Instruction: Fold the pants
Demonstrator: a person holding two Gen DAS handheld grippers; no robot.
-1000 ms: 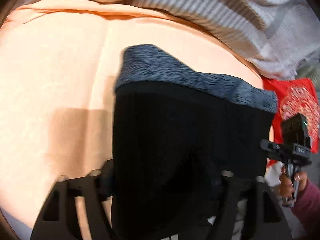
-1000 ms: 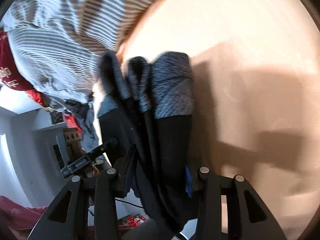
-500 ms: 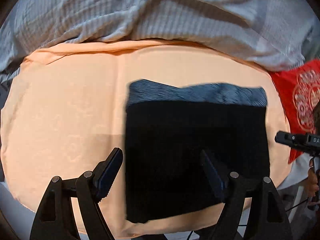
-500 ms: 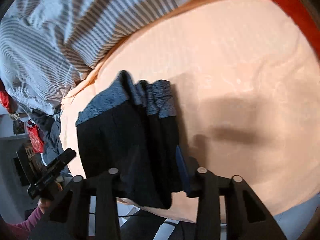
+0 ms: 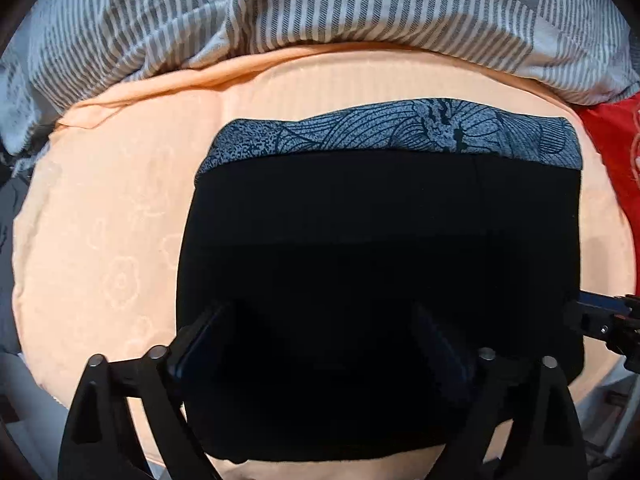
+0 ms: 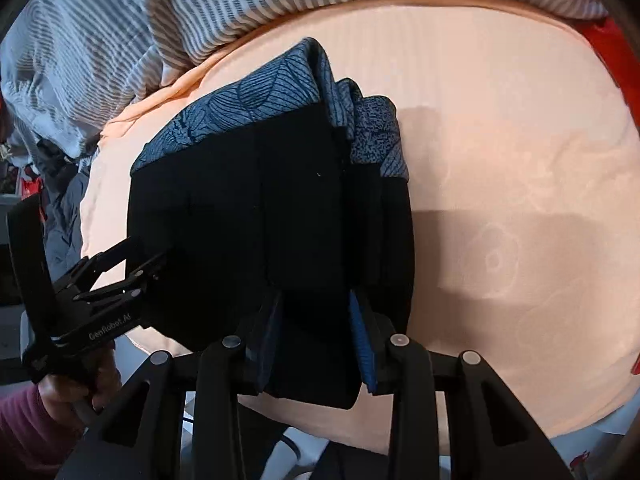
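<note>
**Folded pants on the peach sheet**

Lying as a compact black stack, the pants sit on the peach sheet, their grey leaf-print waistband along the far edge. A striped duvet is bunched beyond the sheet, and a red cloth lies at the right.

The left gripper has its fingers spread wide, hovering over the stack's near edge with nothing between them. In the right wrist view, the right gripper has its blue-padded fingers closed in on the bundle's near right corner, pinching the stacked layers. No containers appear in either view.
</note>
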